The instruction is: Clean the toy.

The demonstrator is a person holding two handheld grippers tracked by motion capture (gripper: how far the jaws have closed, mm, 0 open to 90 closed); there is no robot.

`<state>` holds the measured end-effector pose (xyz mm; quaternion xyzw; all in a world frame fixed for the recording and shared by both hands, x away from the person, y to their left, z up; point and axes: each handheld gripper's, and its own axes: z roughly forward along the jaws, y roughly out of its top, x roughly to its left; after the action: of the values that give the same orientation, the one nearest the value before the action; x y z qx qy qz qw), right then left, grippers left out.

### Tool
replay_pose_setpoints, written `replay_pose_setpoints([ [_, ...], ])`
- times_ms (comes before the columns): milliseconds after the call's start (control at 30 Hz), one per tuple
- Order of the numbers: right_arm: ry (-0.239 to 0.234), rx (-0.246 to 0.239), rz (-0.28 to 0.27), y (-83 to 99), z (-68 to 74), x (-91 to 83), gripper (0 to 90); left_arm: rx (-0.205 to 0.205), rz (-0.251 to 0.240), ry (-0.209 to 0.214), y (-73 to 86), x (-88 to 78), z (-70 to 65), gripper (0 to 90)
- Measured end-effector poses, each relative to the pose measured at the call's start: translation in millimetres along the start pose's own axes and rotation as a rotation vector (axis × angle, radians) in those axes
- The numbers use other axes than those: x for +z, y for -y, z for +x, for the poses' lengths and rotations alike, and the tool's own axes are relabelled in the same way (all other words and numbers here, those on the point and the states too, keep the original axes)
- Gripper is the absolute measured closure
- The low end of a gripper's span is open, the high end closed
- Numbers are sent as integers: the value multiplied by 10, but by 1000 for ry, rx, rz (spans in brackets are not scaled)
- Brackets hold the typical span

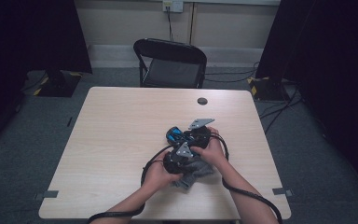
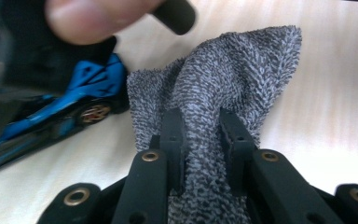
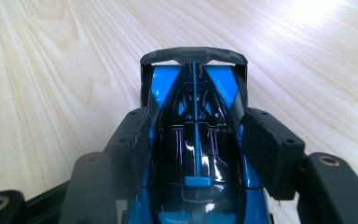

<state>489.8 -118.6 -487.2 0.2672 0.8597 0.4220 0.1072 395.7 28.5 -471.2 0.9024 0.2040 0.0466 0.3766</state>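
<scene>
Pale wood grain runs across the table (image 1: 121, 130), and behind it we see a black folding chair (image 1: 170, 63) against the wall, with cables on the grey floor. Near the table's front edge we hold both tools close together. Our left tool (image 2: 200, 133) is clenched on a grey cloth (image 2: 233, 79): its pads pinch a bunched fold, and the rest of the cloth rises beyond the jaws in the left gripper view. Our right tool (image 3: 193, 135) grips a blue and black toy car (image 3: 195, 140) by its sides, pads pressed against the body, the rear wing pointing away from the camera. The car sits just beside the cloth; whether they touch we cannot tell. A small dark round cap (image 1: 202, 101) lies at the table's far edge.
</scene>
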Motion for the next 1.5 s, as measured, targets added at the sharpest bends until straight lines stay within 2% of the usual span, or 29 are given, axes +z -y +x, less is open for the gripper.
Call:
replay_pose_setpoints([
  [167, -2, 2, -4, 6, -3, -1, 429, -33, 0, -22, 24, -38, 109, 744],
  [633, -4, 2, -7, 9, -4, -1, 429, -65, 7, -82, 122, -214, 266, 743],
  [700, -4, 2, -7, 10, -5, -3, 429, -65, 8, -102, 139, -239, 294, 743],
  [833, -5, 2, -13, 19, -7, -4, 429, -95, 8, -123, 187, -297, 362, 743],
  [1000, -5, 3, -12, 19, -6, -6, 429, -102, 19, -154, 230, -359, 438, 743],
  [1100, -5, 5, -13, 25, -7, -11, 429, -125, 16, -183, 267, -409, 500, 744],
  [1500, -6, 0, -14, 26, -9, -11, 429, -171, 13, -241, 354, -523, 672, 743],
])
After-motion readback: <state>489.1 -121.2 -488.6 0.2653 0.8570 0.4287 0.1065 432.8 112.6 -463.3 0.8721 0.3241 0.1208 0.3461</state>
